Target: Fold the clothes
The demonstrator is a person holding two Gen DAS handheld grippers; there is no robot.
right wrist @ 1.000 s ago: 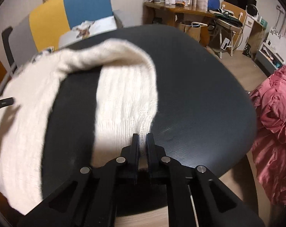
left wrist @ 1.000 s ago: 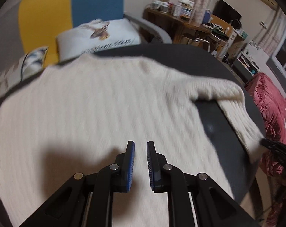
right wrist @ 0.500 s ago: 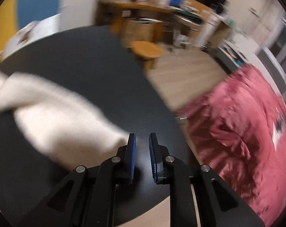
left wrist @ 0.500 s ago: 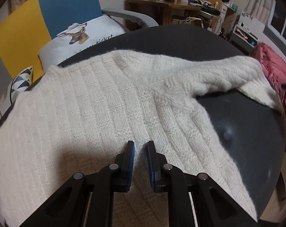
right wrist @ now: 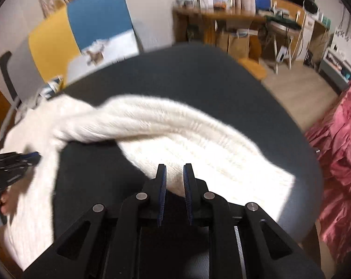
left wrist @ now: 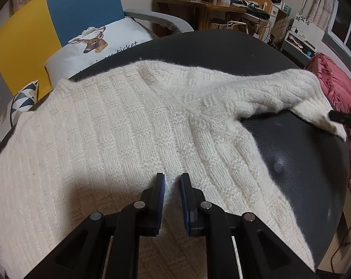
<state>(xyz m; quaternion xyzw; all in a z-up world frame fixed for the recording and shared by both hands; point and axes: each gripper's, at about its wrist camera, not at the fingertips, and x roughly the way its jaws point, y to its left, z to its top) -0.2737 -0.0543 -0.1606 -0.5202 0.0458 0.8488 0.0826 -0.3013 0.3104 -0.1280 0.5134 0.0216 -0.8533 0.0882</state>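
Note:
A cream knitted sweater [left wrist: 119, 127] lies spread flat on a round black table [left wrist: 303, 162]. Its right sleeve [left wrist: 268, 93] stretches out to the right, doubled back near the cuff. My left gripper [left wrist: 172, 179] hovers low over the sweater's body, open, with nothing between its fingers. In the right wrist view my right gripper [right wrist: 174, 169] is open just above the near edge of the sleeve [right wrist: 198, 144], holding nothing. The right gripper's tip [left wrist: 345, 117] shows beside the cuff at the left wrist view's right edge. The left gripper [right wrist: 33, 157] shows at the far left.
Behind the table stands a yellow and blue armchair [left wrist: 59, 23] with a deer-print cushion [left wrist: 98, 44]. A red blanket [right wrist: 338, 139] lies heaped to the right of the table. A cluttered wooden desk [left wrist: 198, 2] is at the back. A hand [right wrist: 1, 200] shows at the left edge.
My right gripper opened and let go of the sleeve cuff, swung away to the right, then came back over the sleeve. The left gripper steadied over the sweater's body.

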